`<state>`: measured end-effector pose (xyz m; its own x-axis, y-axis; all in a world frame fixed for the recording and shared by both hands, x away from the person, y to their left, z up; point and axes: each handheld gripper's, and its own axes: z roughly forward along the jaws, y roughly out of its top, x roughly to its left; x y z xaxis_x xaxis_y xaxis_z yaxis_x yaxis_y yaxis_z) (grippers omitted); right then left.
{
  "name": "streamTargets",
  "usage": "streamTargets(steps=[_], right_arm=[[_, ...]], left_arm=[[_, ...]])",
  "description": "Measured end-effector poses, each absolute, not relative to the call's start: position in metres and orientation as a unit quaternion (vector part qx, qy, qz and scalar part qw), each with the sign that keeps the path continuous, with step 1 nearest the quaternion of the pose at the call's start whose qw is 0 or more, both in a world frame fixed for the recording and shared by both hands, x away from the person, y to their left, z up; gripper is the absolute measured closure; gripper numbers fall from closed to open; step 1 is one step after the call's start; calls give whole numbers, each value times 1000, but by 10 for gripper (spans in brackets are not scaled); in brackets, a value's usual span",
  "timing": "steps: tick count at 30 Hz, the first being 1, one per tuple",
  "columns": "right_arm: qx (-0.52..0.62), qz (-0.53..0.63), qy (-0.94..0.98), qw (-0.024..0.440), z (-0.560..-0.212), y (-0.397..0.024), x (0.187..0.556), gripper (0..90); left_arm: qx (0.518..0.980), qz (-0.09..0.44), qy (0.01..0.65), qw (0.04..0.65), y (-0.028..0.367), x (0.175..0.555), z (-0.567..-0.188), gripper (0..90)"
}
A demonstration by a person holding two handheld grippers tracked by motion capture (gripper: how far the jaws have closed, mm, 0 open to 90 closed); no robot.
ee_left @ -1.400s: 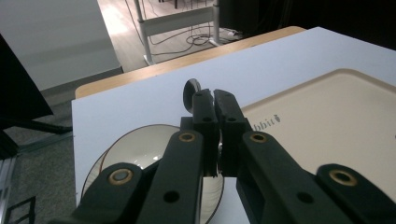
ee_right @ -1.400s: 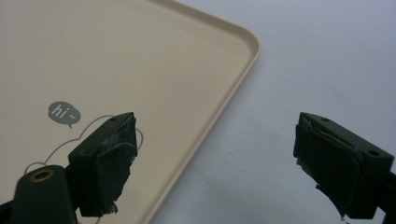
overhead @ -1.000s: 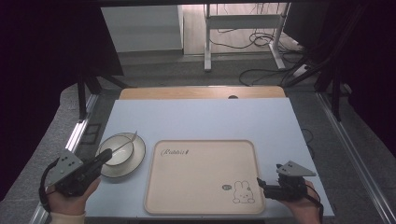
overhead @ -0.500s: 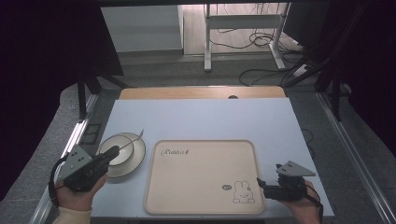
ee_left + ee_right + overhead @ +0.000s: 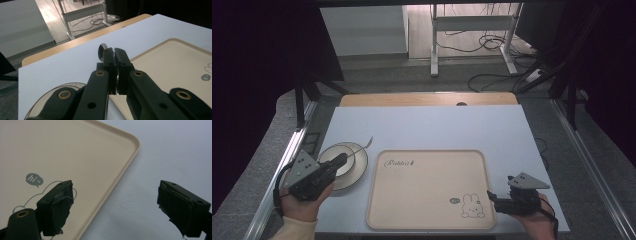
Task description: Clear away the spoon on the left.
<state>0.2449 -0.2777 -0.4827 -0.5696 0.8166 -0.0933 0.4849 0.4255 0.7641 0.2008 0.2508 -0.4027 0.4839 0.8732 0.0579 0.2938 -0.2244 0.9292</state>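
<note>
A metal spoon (image 5: 362, 145) sticks out to the upper right from my left gripper (image 5: 343, 159), which is shut on its handle above a round silver plate (image 5: 348, 181) at the table's left. In the left gripper view the black jaws (image 5: 113, 51) are pressed together, the spoon's bowl (image 5: 101, 50) pokes out past their tips, and the plate (image 5: 40, 105) lies below. A beige tray (image 5: 427, 200) with a rabbit drawing sits in the middle. My right gripper (image 5: 490, 196) stands open at the tray's near right corner (image 5: 75, 150), one jaw over the tray, the other over the table, nothing between them (image 5: 115, 207).
The pale blue table (image 5: 427, 127) ends in a wooden strip (image 5: 427, 99) at its far edge, with metal rails along both sides. Beyond it are a white stand's legs (image 5: 434, 45) and loose cables on the floor. A hand holds each gripper at the near edge.
My left gripper has moved right and a little up with the spoon in it, over the plate. The plate, the tray and the right gripper have stayed put.
</note>
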Motion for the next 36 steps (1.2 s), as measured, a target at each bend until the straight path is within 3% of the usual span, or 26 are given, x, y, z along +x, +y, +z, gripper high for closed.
streamTargets(steps=[36], right_arm=[[399, 354, 814, 232, -483, -278, 245, 138]], left_arm=[[751, 279, 376, 465, 211, 222, -411, 892]])
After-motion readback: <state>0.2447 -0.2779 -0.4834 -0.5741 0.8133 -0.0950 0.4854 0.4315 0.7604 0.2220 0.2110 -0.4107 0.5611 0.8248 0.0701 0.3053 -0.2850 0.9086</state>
